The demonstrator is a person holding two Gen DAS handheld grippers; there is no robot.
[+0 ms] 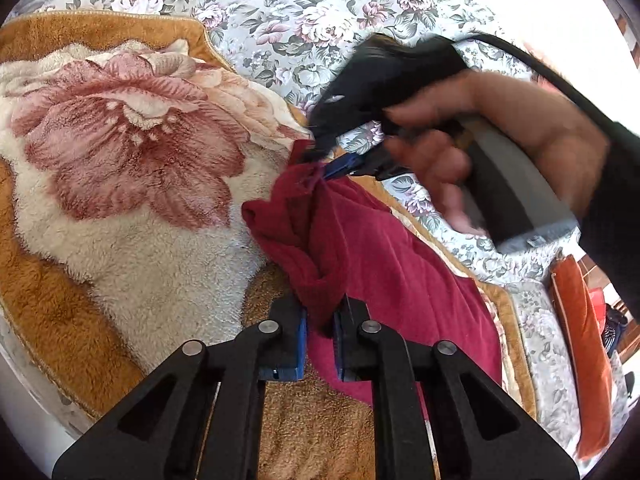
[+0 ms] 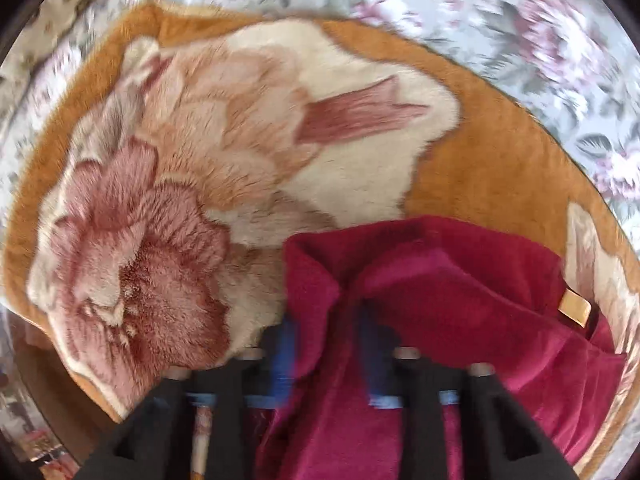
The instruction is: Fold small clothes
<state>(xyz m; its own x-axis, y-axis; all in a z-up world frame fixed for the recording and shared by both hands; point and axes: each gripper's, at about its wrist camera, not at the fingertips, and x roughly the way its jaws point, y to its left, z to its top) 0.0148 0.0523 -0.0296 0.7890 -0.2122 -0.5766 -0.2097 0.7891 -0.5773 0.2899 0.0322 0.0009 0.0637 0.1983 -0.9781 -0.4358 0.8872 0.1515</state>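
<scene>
From my seat at the controls, the biggest thing in view is the bed, its grey floral bedspread filling the far field from ten to two o'clock in the left wrist view. On it lies a plush tan blanket with a large pink-and-cream rose, taking up the nine o'clock half of that view and most of the right wrist view as well. The task's thing, a small dark red garment, lies bunched on the blanket just right of centre in the left view, and at five o'clock in the right wrist view, where a tan tag shows near its three o'clock edge. My right hand sits at two o'clock in the left view, wrapped round its handle. The left tongs are closed down on a hanging fold of the garment at six o'clock, the blue pads pinching the cloth. The right tongs have a gathered ridge of the same garment between them; that view is blurred, so I think they are pinched onto it, though I would not swear the pads press fully.
</scene>
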